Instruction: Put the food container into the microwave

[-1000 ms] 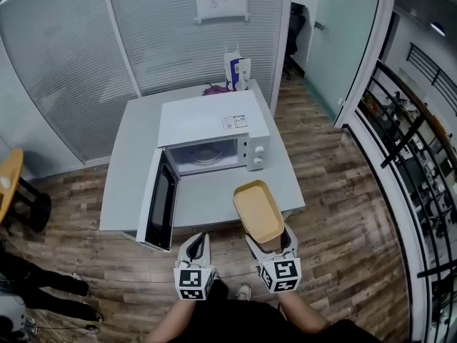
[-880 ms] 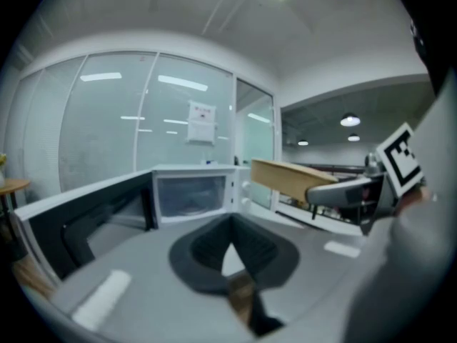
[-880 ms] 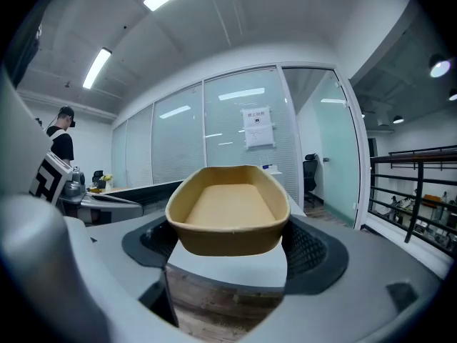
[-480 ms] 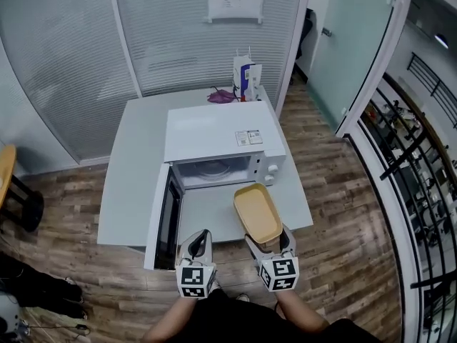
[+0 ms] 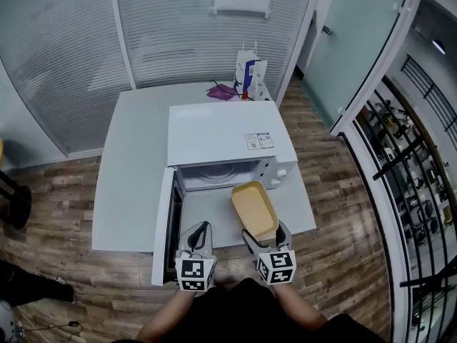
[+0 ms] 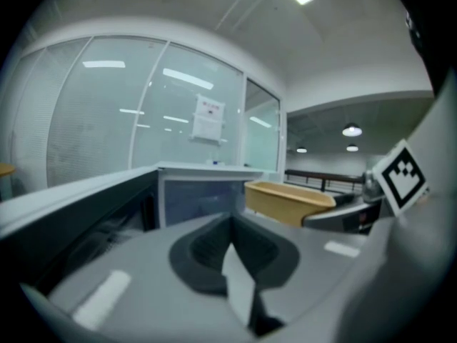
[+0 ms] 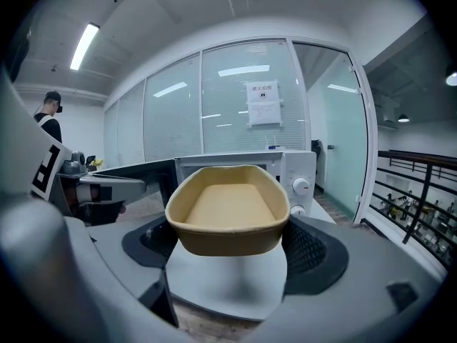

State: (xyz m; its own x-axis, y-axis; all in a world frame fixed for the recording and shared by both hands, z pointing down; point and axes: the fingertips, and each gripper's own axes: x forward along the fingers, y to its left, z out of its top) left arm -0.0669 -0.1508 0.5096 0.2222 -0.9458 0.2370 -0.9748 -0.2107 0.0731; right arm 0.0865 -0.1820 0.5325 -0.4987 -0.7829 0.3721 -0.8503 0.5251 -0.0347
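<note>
The tan food container [image 5: 254, 209] hangs empty in the air just before the microwave [image 5: 227, 136], gripped at its near end by the right gripper [image 5: 265, 235], whose jaws press on either side of its wall. Its long axis runs straight away from the gripper toward the oven front. The far end sits close to the right part of the open cavity [image 5: 214, 171], next to the control knobs [image 5: 281, 176]. The opening therefore lies ahead and a little to the left of the container, and that offset governs the coming push. The door [image 5: 166, 224] swings wide to the left, well clear of the container's path. The left gripper [image 5: 199, 235] hovers beside that door's free edge with jaws drawn together and nothing between them. It is nearer the door, and the right gripper nearer the cavity. Both grippers hang over the front edge of the grey table [image 5: 127, 159]. Insertion likely needs a slight leftward shift, then a level forward slide.
</note>
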